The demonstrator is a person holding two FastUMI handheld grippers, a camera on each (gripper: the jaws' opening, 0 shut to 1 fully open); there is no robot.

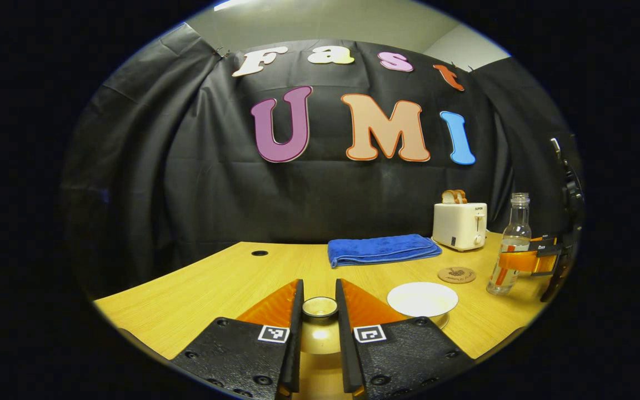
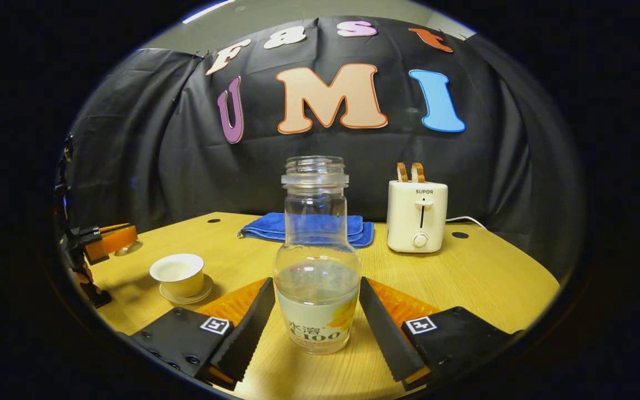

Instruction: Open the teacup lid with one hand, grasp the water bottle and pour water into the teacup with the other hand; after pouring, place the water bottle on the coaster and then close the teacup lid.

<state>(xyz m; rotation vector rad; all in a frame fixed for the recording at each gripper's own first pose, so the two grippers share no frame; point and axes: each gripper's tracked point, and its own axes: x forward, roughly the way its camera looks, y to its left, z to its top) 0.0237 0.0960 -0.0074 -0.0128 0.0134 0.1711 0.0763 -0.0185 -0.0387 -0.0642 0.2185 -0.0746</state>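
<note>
My left gripper is shut on the knob of the golden teacup lid, held up off the cup. The open teacup, white inside, stands on its saucer just right of my fingers. Beyond it lies a round brown coaster. The clear, uncapped water bottle, partly filled, stands upright on the table with my right gripper closed on its lower body. In the right gripper view the teacup sits at the left, and the left gripper holds the lid above and left of it.
A folded blue towel lies at the back of the wooden table. A white toaster with bread slices stands at the back right, its cord trailing behind. The table's front edge is close beneath both grippers.
</note>
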